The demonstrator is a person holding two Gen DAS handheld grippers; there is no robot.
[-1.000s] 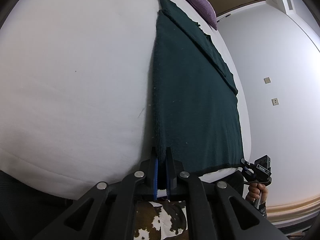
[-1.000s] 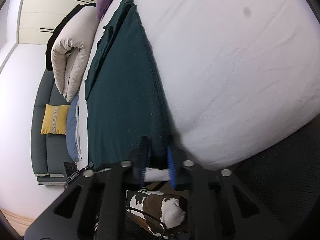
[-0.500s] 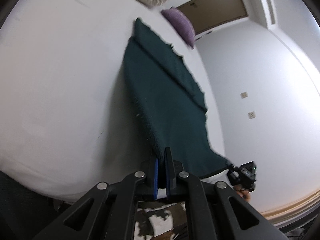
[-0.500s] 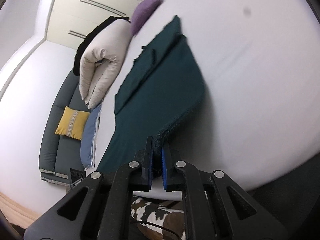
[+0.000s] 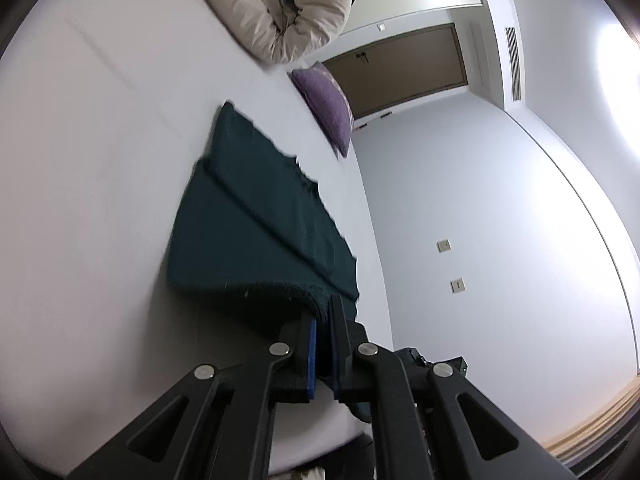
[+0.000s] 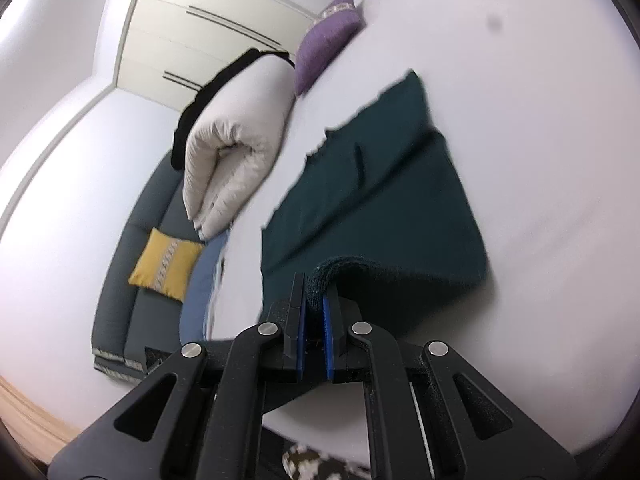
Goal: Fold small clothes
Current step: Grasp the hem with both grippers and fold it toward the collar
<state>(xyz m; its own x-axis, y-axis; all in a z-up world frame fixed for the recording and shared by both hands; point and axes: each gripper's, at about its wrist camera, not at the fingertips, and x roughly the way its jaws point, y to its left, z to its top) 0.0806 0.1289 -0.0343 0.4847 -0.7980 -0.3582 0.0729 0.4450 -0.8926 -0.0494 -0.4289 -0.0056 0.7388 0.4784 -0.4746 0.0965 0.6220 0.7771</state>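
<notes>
- left gripper (image 5: 323, 330) is clamped on one near corner of the dark green cloth (image 5: 256, 236)
- right gripper (image 6: 314, 312) pinches the other corner, lifted off the white bed (image 6: 540, 160)
- the cloth's far part lies flat, a purple pillow (image 6: 326, 40) beyond it

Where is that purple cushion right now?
The purple cushion lies at the far end of the white bed, beyond the dark green garment and beside the rolled beige duvet.
</notes>
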